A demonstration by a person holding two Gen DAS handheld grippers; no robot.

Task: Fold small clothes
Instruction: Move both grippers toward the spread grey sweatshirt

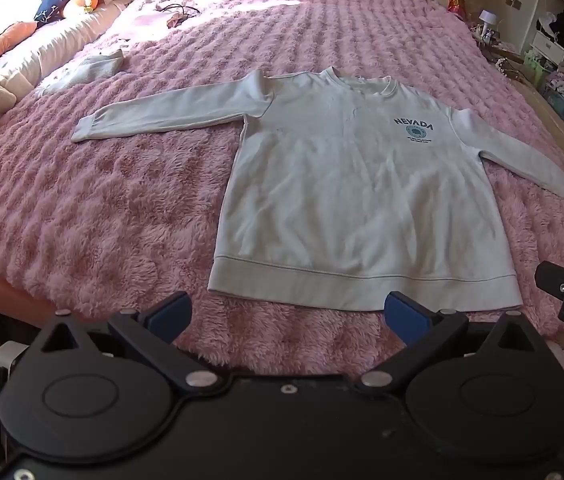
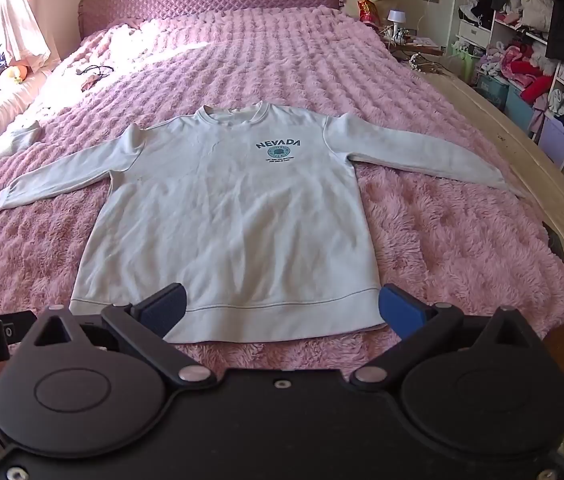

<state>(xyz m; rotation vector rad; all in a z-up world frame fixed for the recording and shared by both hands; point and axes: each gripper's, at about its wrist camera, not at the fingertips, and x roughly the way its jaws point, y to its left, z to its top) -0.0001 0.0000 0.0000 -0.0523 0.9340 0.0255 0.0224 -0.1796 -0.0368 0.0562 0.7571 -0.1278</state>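
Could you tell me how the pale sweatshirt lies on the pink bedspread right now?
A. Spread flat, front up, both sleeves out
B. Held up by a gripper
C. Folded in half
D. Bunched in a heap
A: the sweatshirt lies flat with its print upward and both sleeves spread.

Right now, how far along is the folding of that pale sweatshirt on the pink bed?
Done: the sweatshirt lies spread flat, front up, sleeves out. In hand: nothing; the left gripper and right gripper are open near its hem. Left: every fold, sleeves and body.

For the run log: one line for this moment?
sweatshirt flat, unfolded on bed | left gripper open, empty | right gripper open, empty
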